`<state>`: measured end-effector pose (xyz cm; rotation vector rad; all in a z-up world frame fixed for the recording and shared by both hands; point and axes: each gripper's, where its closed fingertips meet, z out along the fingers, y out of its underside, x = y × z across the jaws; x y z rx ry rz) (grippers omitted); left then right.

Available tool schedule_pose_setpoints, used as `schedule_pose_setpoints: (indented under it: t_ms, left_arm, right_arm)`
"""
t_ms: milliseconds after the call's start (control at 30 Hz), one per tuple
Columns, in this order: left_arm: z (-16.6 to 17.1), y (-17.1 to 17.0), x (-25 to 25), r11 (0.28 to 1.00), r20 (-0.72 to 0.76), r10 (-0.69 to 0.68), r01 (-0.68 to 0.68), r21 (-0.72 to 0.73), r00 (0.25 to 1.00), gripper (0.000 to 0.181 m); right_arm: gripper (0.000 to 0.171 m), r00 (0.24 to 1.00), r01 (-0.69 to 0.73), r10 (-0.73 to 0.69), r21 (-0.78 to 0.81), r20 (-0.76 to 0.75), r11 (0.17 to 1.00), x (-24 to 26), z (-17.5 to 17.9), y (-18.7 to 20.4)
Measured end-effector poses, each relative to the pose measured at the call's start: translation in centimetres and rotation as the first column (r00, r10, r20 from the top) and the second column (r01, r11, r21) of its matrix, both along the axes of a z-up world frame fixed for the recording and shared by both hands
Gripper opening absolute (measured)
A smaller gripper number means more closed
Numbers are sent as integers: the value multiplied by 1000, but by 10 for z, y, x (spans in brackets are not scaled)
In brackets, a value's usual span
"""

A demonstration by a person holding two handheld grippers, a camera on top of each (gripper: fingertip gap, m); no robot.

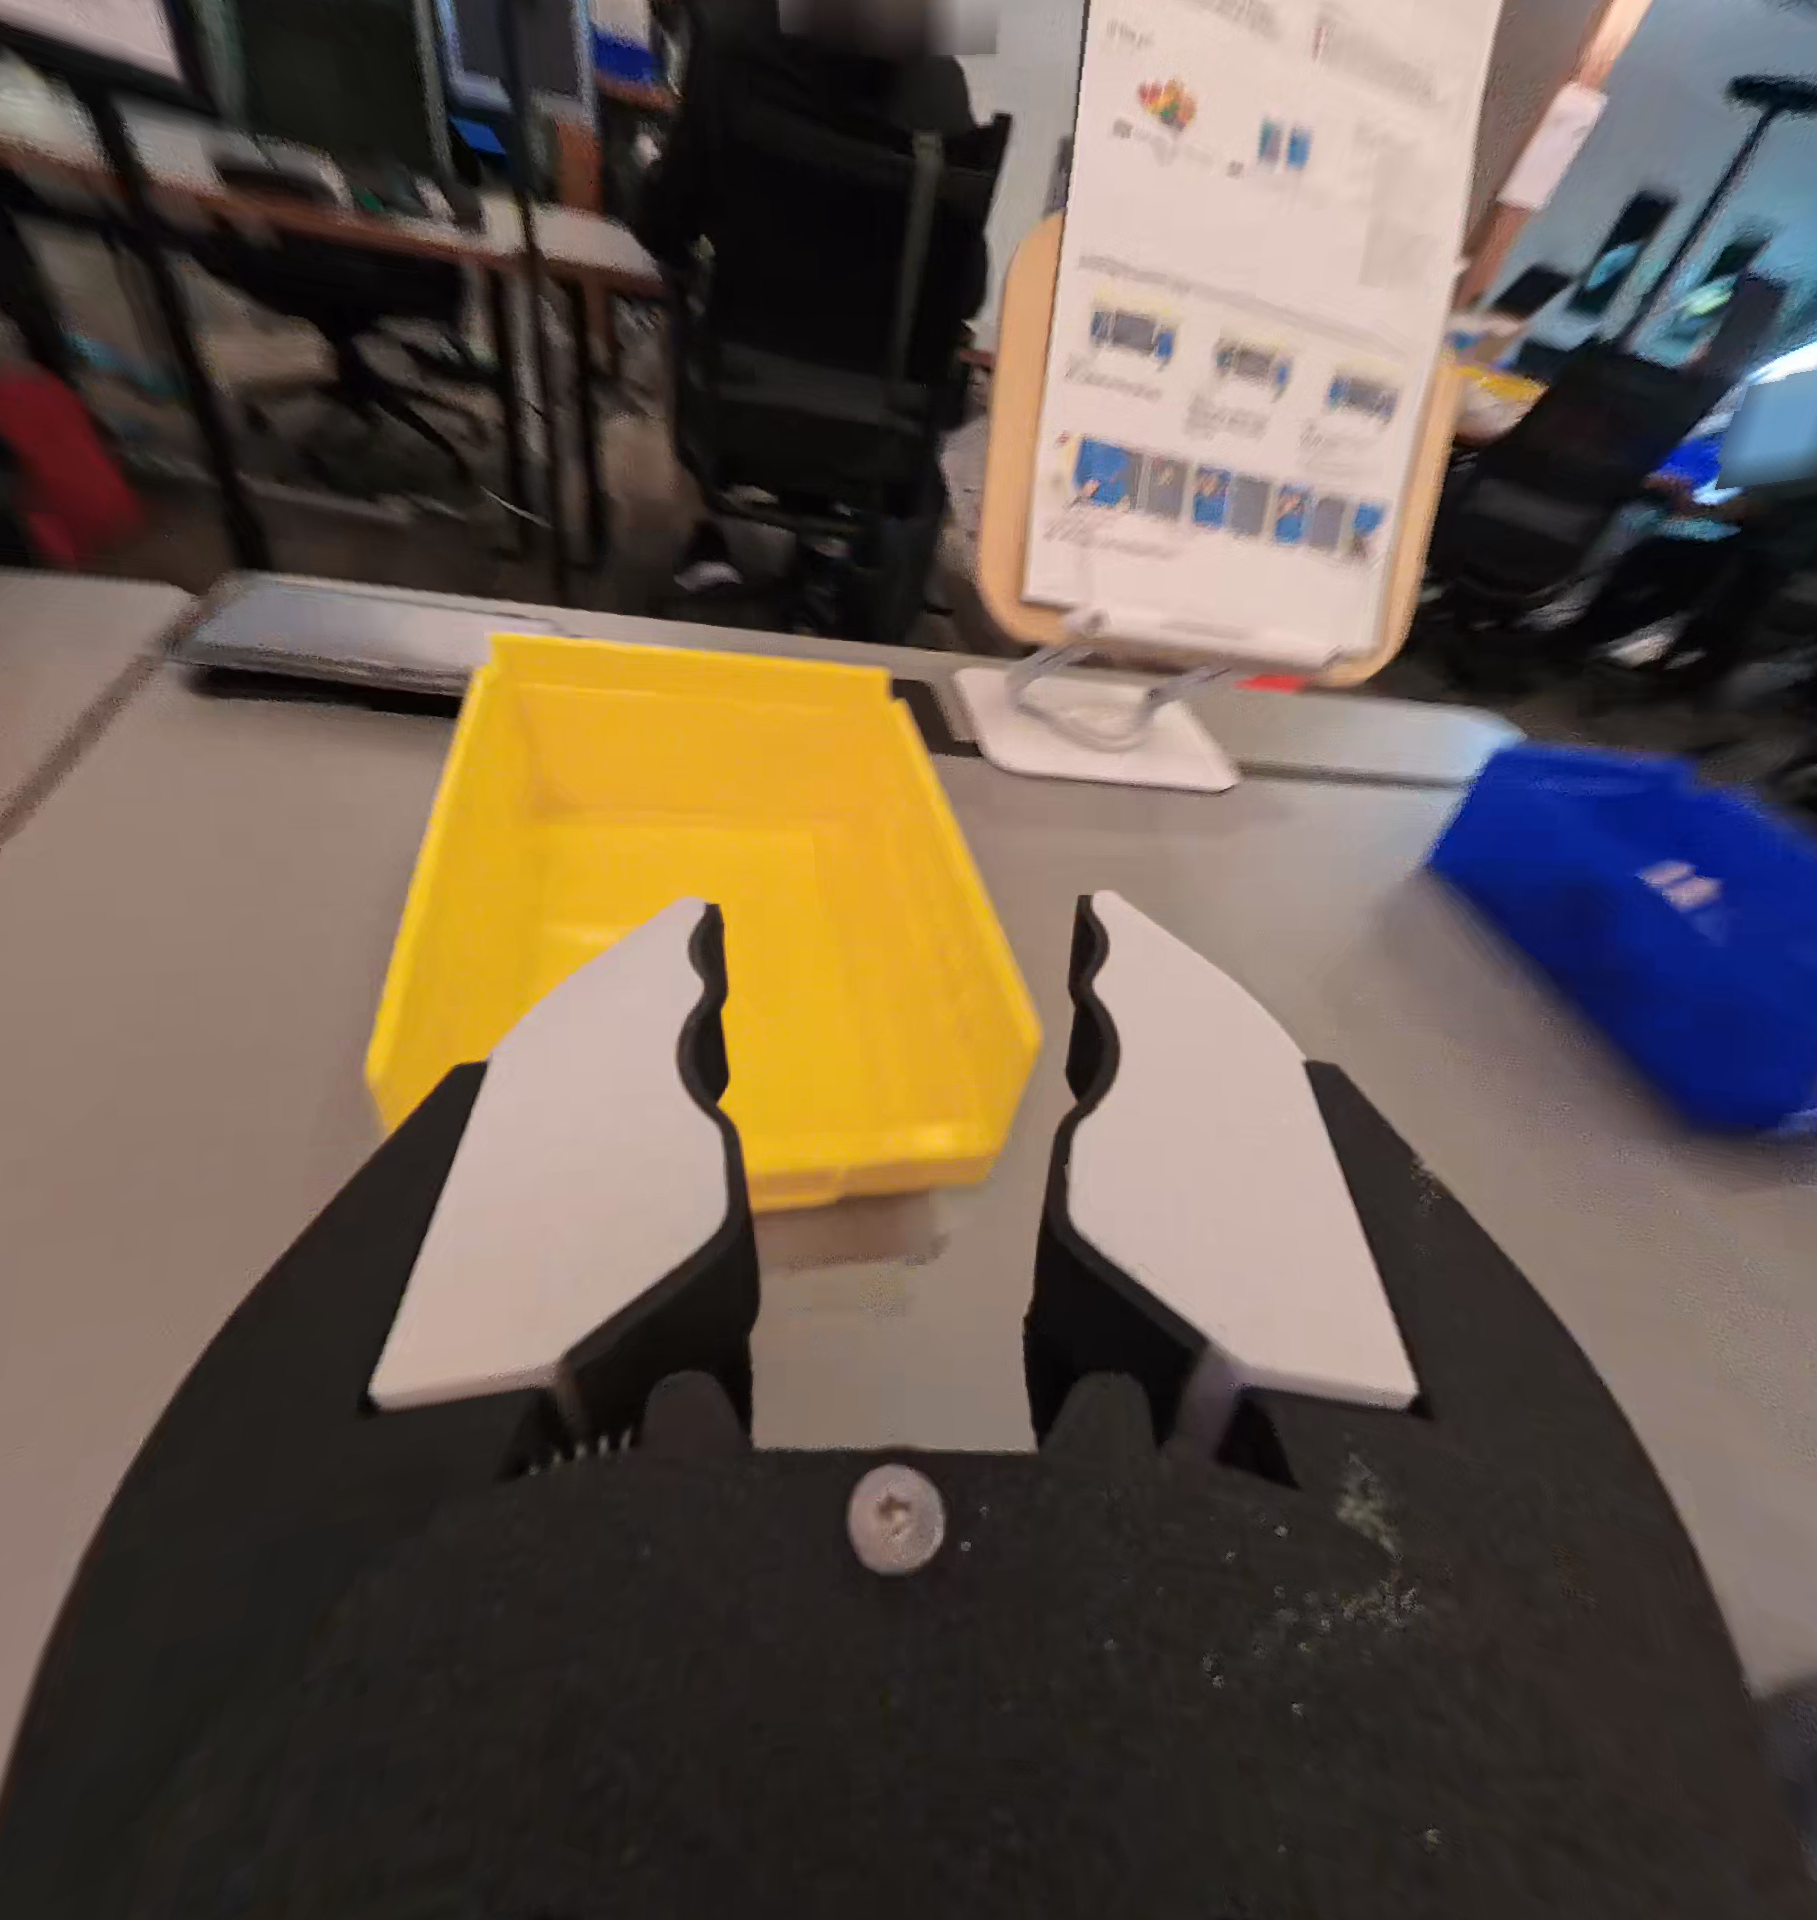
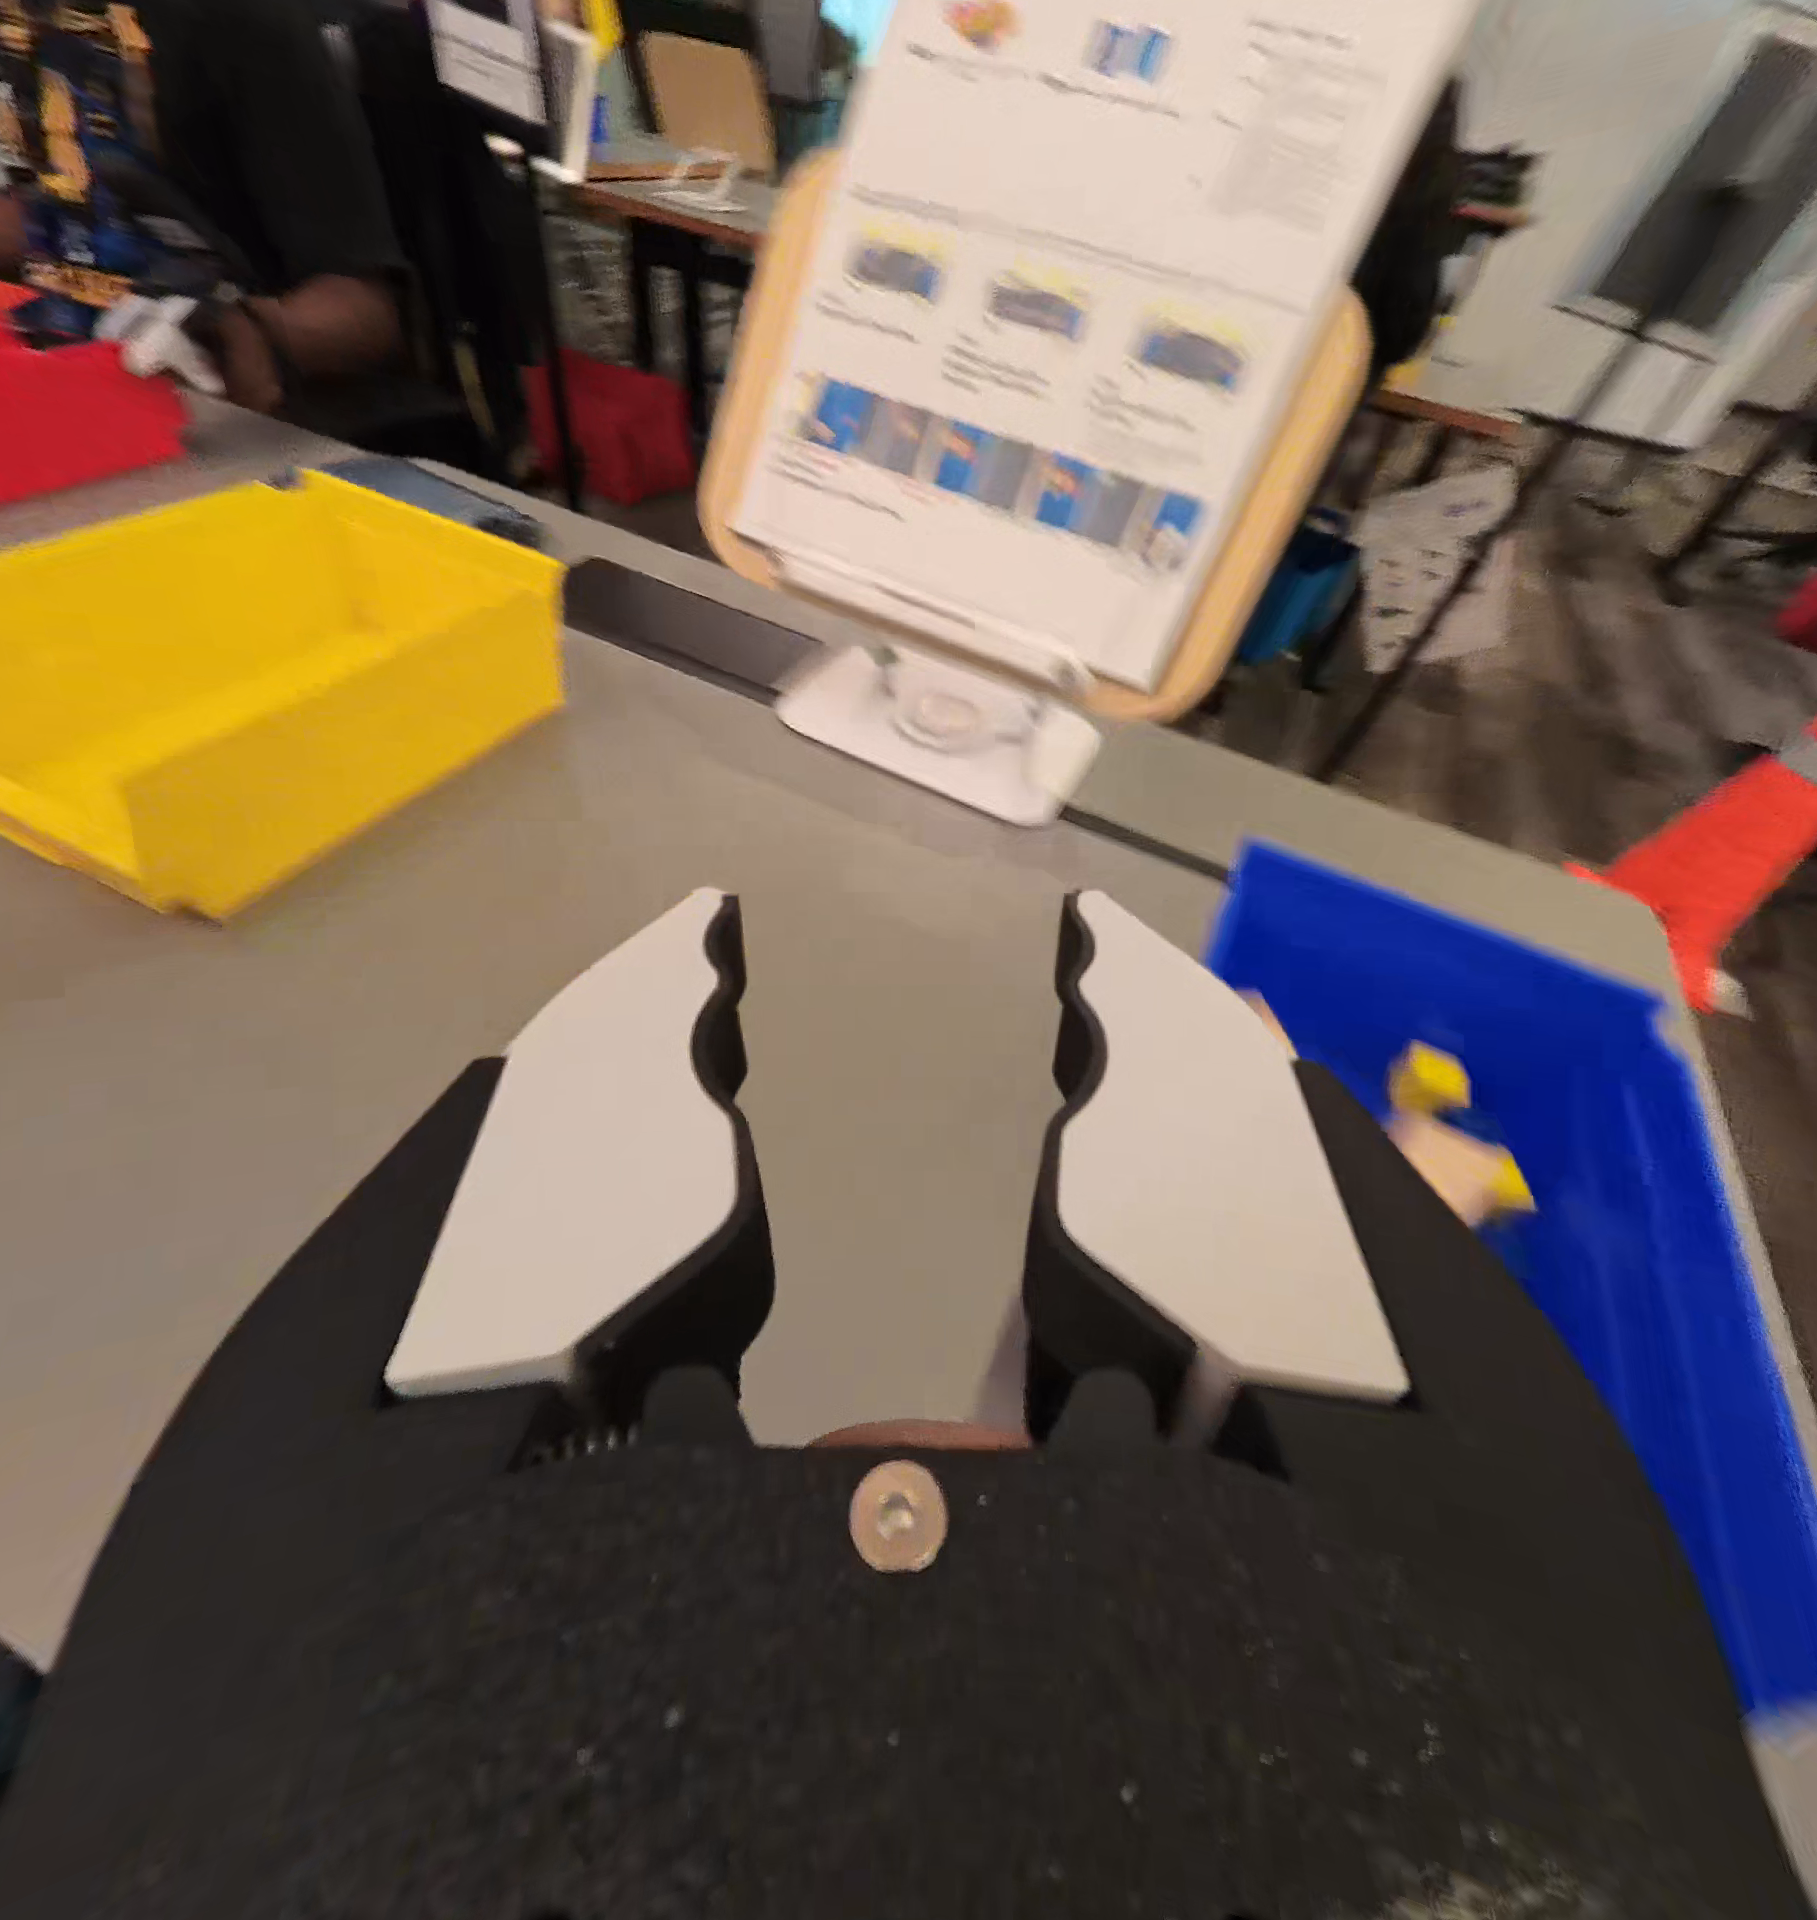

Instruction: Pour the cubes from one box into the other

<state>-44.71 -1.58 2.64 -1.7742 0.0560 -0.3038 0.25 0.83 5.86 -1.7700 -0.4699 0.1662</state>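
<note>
left gripper (image 1: 893,914): we hold it spread and empty, low over the grey table (image 1: 208,987), lined up with the near end of the yellow box (image 1: 696,831), ready, we judge, to steady it.
right gripper (image 2: 893,914): also spread, gripping nothing, aimed at bare table between the boxes.
yellow box: empty and upright, so we take it as the receiver.
blue box (image 2: 1610,1195): just right of our right gripper, near the table edge.
cubes (image 2: 1429,1086): yellow and pale ones lying in the blue box, blurred.
instruction sheet (image 2: 1039,312): propped on a stand beyond both boxes, clear of the pouring path.
</note>
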Motion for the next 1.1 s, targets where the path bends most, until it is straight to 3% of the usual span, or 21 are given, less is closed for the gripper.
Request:
schedule_pose_setpoints:
  t_ms: [133, 233, 333, 433, 567, 767, 1100]
  left_arm:
    - [-82, -41, -2, 987, -216, 157, -150, 52, 964, 57]
    - [-107, -47, -4, 976, -237, 216, -209, 55, 947, 52]
    - [-111, -40, 0, 981, -228, 191, -191, 20, 955, 53]
    - [-127, -32, 5, 986, -221, 142, -157, -51, 965, 53]
    - [-134, -28, 0, 983, -196, 134, -156, -101, 971, 57]
    - [-138, -28, -1, 980, -168, 128, -150, -129, 978, 56]
    - [-141, -25, 1, 979, -157, 120, -143, -144, 980, 56]
  right_arm:
    - [56, 976, 205, -205, -15, -71, 979, 90, -86, -52]
    - [51, 942, 308, -308, -18, -133, 951, 129, -130, -82]
    - [50, 922, 357, -358, -37, -144, 933, 152, -132, -86]
    - [50, 897, 372, -368, -29, -246, 928, 165, -129, -82]
    - [50, 886, 432, -435, -57, -160, 900, 185, -154, -79]
    - [52, 882, 393, -403, -93, -243, 915, 181, -156, -76]
    - [52, 879, 409, -422, -104, -222, 907, 188, -160, -76]
